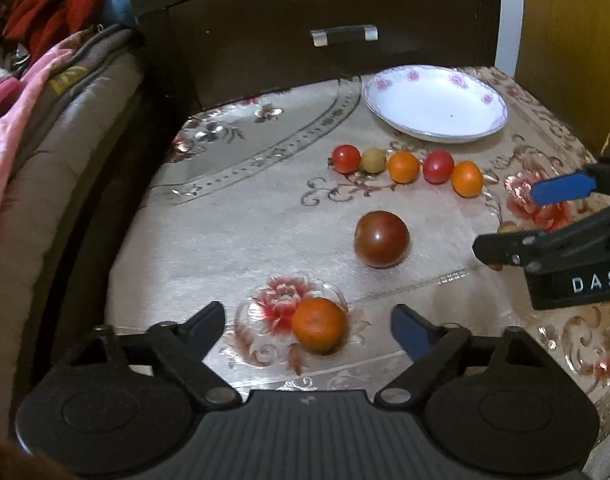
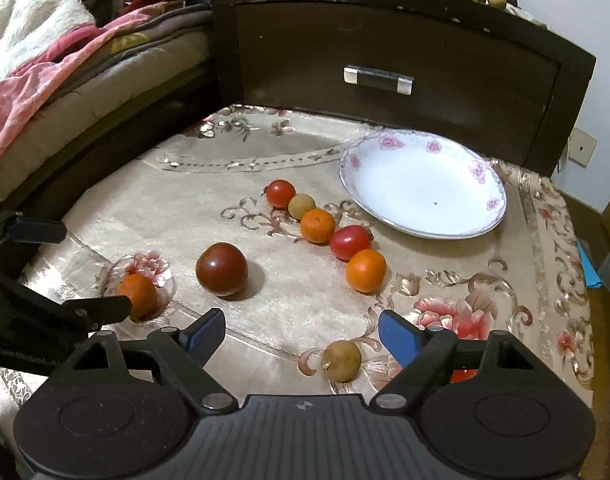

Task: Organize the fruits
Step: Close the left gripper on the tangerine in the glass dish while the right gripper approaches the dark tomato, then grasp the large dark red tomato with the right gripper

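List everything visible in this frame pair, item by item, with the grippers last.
plate: 1, white with pink flowers, far right of cloth, nothing on it
row of small fruits: 5, red, tan, orange, red, orange, before the plate
large tomato: 1, dark red, mid cloth
orange fruit: 1, between left gripper's fingers, untouched
tan fruit: 1, between right gripper's fingers, untouched
tablecloth: 1, beige floral
drawer front: 1, dark brown, behind
bedding: pink, cream, left
left gripper: open
right gripper: open
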`<state>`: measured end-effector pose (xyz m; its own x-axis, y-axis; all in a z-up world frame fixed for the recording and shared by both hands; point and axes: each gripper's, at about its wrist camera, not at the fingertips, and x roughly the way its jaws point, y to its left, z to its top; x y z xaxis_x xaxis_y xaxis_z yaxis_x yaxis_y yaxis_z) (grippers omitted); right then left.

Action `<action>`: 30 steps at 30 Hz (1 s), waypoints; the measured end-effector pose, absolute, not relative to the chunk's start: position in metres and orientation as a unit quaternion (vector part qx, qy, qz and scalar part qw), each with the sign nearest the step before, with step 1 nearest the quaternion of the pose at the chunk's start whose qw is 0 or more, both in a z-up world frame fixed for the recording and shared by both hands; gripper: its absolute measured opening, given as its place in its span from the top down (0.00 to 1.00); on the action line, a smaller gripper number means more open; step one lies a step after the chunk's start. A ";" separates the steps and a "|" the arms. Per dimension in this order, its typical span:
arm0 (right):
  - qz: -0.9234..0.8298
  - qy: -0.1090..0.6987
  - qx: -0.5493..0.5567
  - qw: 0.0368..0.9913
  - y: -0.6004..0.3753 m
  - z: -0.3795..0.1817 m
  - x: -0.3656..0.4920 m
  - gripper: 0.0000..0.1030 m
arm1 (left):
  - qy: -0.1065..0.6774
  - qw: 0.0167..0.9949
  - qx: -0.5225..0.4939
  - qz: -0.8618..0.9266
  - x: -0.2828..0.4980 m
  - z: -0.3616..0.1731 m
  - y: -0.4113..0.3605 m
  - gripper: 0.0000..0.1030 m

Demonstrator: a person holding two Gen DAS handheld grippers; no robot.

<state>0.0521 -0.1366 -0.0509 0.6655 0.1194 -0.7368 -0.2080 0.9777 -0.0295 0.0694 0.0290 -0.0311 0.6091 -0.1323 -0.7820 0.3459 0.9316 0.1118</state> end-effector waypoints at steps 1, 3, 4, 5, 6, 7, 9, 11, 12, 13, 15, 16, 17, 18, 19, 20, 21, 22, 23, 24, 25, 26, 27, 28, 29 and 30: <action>0.091 0.400 -0.052 0.910 -0.138 -0.051 0.053 0.28 | 0.426 0.886 0.124 -0.136 0.071 -0.033 0.029 0.21; 0.093 0.400 -0.048 0.911 -0.138 -0.051 0.054 0.30 | 0.438 0.881 0.117 -0.136 0.075 -0.037 0.028 0.32; 0.094 0.399 -0.048 0.911 -0.137 -0.051 0.054 0.30 | 0.443 0.879 0.115 -0.134 0.076 -0.039 0.028 0.36; 0.096 0.398 -0.048 0.911 -0.136 -0.051 0.055 0.30 | 0.448 0.877 0.113 -0.133 0.078 -0.041 0.028 0.40; 0.098 0.397 -0.049 0.911 -0.136 -0.051 0.055 0.30 | 0.451 0.876 0.111 -0.132 0.079 -0.042 0.027 0.42; 0.099 0.397 -0.049 0.911 -0.136 -0.050 0.055 0.30 | 0.453 0.874 0.110 -0.133 0.080 -0.044 0.026 0.45; 0.101 0.396 -0.049 0.911 -0.135 -0.050 0.055 0.30 | 0.458 0.872 0.108 -0.134 0.082 -0.047 0.025 0.48; 0.102 0.397 -0.049 0.911 -0.136 -0.050 0.055 0.30 | 0.462 0.870 0.108 -0.132 0.084 -0.050 0.024 0.53; 0.102 0.397 -0.047 0.911 -0.137 -0.050 0.055 0.30 | 0.467 0.868 0.108 -0.131 0.085 -0.052 0.024 0.55; 0.103 0.398 -0.047 0.911 -0.137 -0.051 0.056 0.31 | 0.472 0.866 0.108 -0.129 0.086 -0.054 0.024 0.58; 0.104 0.398 -0.046 0.910 -0.137 -0.051 0.056 0.31 | 0.478 0.863 0.106 -0.127 0.088 -0.058 0.025 0.60; 0.105 0.398 -0.047 0.910 -0.137 -0.051 0.057 0.32 | 0.477 0.864 0.103 -0.127 0.088 -0.058 0.026 0.60; 0.105 0.398 -0.046 0.910 -0.137 -0.052 0.057 0.34 | 0.476 0.864 0.101 -0.127 0.088 -0.058 0.026 0.60; 0.107 0.399 -0.046 0.909 -0.137 -0.052 0.057 0.35 | 0.476 0.865 0.097 -0.126 0.089 -0.058 0.026 0.60; 0.108 0.401 -0.045 0.909 -0.137 -0.052 0.059 0.36 | 0.475 0.866 0.095 -0.126 0.089 -0.057 0.027 0.60; 0.110 0.402 -0.046 0.908 -0.136 -0.053 0.059 0.38 | 0.473 0.867 0.093 -0.126 0.090 -0.057 0.027 0.60; 0.112 0.403 -0.046 0.907 -0.135 -0.054 0.061 0.39 | 0.472 0.868 0.092 -0.127 0.090 -0.056 0.027 0.60; 0.115 0.404 -0.047 0.906 -0.133 -0.055 0.063 0.40 | 0.472 0.867 0.089 -0.130 0.091 -0.055 0.027 0.60; 0.120 0.404 -0.047 0.906 -0.132 -0.056 0.065 0.41 | 0.473 0.866 0.086 -0.135 0.091 -0.055 0.028 0.60; 0.125 0.404 -0.047 0.905 -0.130 -0.057 0.067 0.41 | 0.474 0.866 0.086 -0.138 0.091 -0.055 0.028 0.61; 0.130 0.404 -0.048 0.904 -0.128 -0.057 0.069 0.41 | 0.473 0.865 0.087 -0.140 0.090 -0.055 0.029 0.61; 0.136 0.403 -0.050 0.904 -0.126 -0.058 0.070 0.41 | 0.472 0.865 0.089 -0.141 0.090 -0.055 0.030 0.61; 0.141 0.401 -0.053 0.903 -0.124 -0.059 0.072 0.41 | 0.472 0.865 0.089 -0.142 0.089 -0.055 0.031 0.61; 0.146 0.401 -0.056 0.903 -0.121 -0.061 0.074 0.41 | 0.473 0.865 0.087 -0.143 0.089 -0.055 0.032 0.61; 0.152 0.400 -0.057 0.902 -0.118 -0.062 0.076 0.41 | 0.474 0.865 0.084 -0.144 0.089 -0.055 0.034 0.61; 0.157 0.400 -0.058 0.901 -0.116 -0.062 0.077 0.41 | 0.474 0.865 0.083 -0.145 0.089 -0.055 0.035 0.61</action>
<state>0.0772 -0.1162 -0.0625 0.6308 0.2365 -0.7390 -0.3299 0.9438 0.0205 0.0893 0.0349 -0.0545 0.5092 -0.1718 -0.8433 0.3286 0.9444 0.0060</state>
